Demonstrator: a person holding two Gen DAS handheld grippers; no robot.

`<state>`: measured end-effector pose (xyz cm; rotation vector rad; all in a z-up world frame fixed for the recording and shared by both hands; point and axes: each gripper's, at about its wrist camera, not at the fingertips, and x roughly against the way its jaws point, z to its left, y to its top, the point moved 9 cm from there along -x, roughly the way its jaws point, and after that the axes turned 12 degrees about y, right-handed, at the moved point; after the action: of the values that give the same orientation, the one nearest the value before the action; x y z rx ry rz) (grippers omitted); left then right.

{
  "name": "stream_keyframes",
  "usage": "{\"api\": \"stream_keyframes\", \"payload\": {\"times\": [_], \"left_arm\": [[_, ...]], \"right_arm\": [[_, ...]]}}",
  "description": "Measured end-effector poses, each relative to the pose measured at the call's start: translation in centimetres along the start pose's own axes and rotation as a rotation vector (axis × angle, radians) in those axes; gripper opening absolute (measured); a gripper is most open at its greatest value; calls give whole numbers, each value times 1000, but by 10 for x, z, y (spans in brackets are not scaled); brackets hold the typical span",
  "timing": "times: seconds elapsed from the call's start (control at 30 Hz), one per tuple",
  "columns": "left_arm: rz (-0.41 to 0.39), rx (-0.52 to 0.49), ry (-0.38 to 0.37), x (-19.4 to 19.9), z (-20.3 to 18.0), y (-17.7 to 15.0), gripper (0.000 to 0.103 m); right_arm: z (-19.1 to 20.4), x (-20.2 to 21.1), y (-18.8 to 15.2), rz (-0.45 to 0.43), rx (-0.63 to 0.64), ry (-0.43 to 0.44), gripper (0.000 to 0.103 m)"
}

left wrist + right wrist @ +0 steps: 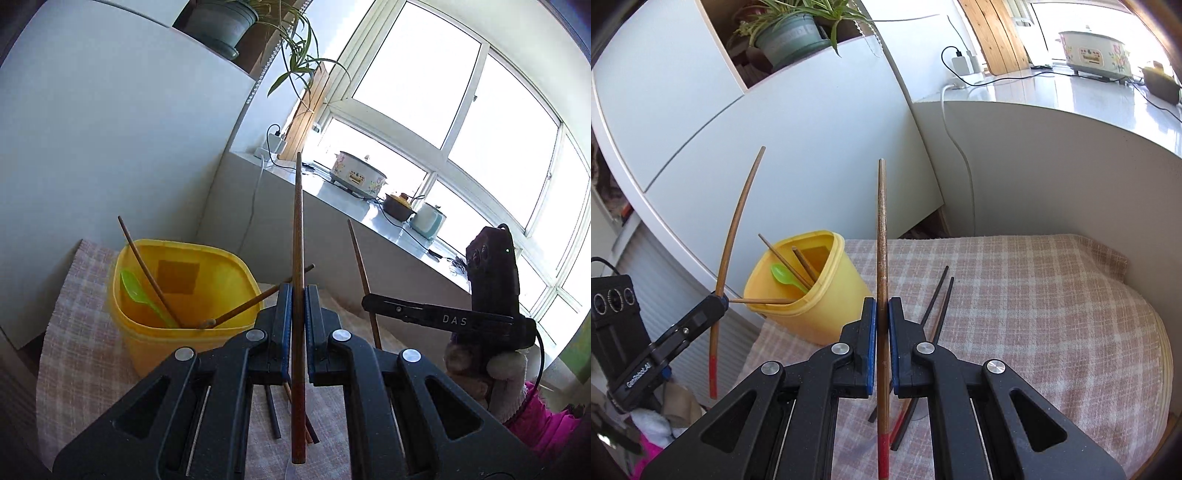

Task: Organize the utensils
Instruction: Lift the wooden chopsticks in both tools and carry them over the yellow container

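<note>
My left gripper (298, 291) is shut on a brown chopstick (297, 236) that stands upright, above and just right of the yellow tub (147, 343). My right gripper (882, 306) is shut on another brown chopstick with a red end (882, 229), also upright, right of the tub (812, 321). The tub holds a green spoon (138, 291) and two brown chopsticks (147, 269). Each view shows the other gripper with its chopstick: the right one (369, 301) and the left one (720, 299). Loose chopsticks (934, 306) lie on the cloth.
A checked pink cloth (1034, 295) covers the round table. A white cabinet (775, 129) with a potted plant (790, 37) stands behind. The window ledge (351, 199) carries cookers and cables. Dark chopsticks (273, 413) lie under my left gripper.
</note>
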<state>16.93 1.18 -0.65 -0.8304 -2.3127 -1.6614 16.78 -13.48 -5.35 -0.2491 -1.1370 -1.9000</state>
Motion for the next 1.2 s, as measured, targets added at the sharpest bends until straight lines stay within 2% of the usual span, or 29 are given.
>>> {"api": "stream_keyframes", "payload": {"times": [0.23,0.37,0.5,1.2], "left_arm": [[-77,17,46,-7,32,34,4],[-88,70,38,-18,57,48,4],[-94,81,49,-34,71,55,4],[-95,118,49,-75,109,45,4]], "right_arm": [[34,-13,19,-29,50,35,5],[49,-23,26,-36,61,51,5],[63,-33,33,-41,83,52,5],[83,-87,77,-109,164,-22,5]]}}
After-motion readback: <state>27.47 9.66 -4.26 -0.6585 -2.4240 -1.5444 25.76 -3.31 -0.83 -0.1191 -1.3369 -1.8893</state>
